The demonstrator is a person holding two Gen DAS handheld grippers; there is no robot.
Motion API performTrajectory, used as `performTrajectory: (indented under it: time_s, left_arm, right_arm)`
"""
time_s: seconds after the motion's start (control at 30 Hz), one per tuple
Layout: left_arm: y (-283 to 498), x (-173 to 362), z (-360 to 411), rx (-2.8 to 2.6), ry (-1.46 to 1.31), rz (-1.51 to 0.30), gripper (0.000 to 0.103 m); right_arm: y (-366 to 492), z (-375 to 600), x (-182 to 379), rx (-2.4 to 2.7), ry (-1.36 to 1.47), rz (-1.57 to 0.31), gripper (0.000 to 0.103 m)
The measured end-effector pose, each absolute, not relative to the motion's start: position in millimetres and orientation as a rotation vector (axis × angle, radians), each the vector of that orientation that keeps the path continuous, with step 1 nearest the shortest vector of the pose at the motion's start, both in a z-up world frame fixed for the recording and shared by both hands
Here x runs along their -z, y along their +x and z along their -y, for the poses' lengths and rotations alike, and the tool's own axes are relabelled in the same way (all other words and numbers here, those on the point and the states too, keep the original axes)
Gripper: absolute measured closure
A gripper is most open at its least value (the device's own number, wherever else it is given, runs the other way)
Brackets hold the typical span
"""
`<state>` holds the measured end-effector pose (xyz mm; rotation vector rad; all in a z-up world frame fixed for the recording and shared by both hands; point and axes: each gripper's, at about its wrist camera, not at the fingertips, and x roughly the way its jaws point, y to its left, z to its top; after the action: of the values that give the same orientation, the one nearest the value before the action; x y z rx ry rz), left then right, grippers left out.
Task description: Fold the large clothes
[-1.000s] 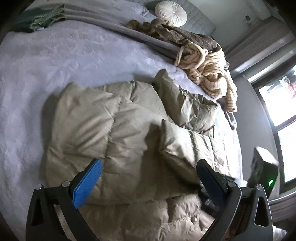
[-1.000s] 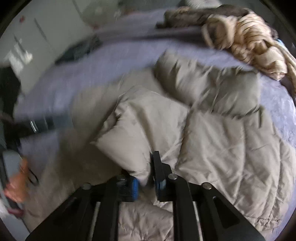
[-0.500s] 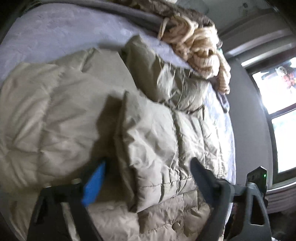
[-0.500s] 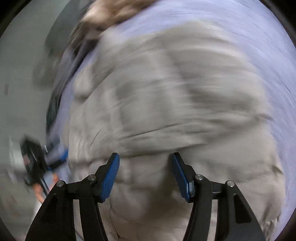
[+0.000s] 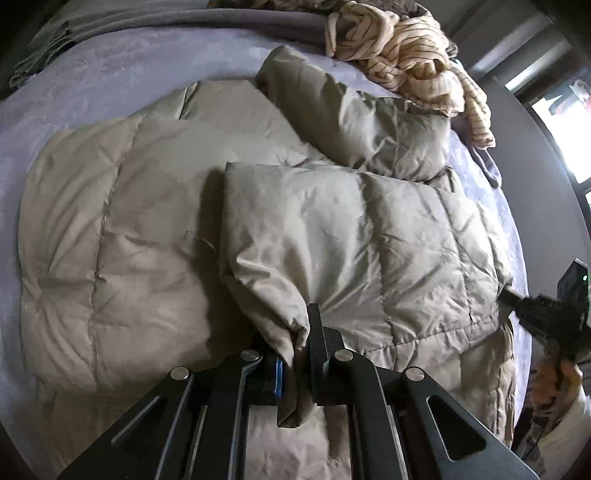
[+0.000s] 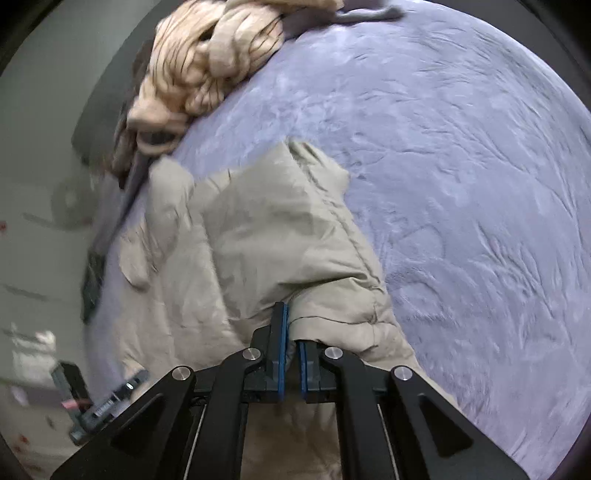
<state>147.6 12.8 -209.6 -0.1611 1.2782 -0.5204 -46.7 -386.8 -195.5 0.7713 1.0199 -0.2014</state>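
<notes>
A large beige quilted puffer jacket lies spread on the lilac bed cover, with its right side folded over the middle. My left gripper is shut on the lower corner of that folded flap. The jacket also shows in the right wrist view. My right gripper is shut on a bunched edge of the jacket near the bed's side. The other gripper shows at the right edge of the left wrist view.
A crumpled cream striped garment lies at the back of the bed, also in the right wrist view. A grey blanket roll runs along the back. Lilac bed cover stretches to the right. A window is at right.
Both grippers were open half a second ago and have shut on the jacket. The left one moved in onto the folded flap's corner; the right one swung to the jacket's edge.
</notes>
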Motion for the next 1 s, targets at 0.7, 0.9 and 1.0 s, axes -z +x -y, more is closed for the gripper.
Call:
performTrajectory:
  time_s: [0.7, 0.9, 1.0]
  left_arm:
    - [150, 155, -2, 0.430, -0.025, -1.085, 0.050]
    - [179, 196, 12, 0.363, 0.002, -1.142, 0.050]
    - [187, 209, 15, 0.369, 0.003, -1.145, 0.049]
  right_arm:
    - [-44, 403, 147, 0.178, 0.660, -0.938, 0.088]
    - [10, 405, 180, 0.212, 0.567, -1.023, 0.088]
    - [15, 416, 202, 0.241, 0.582, -1.043, 0.092]
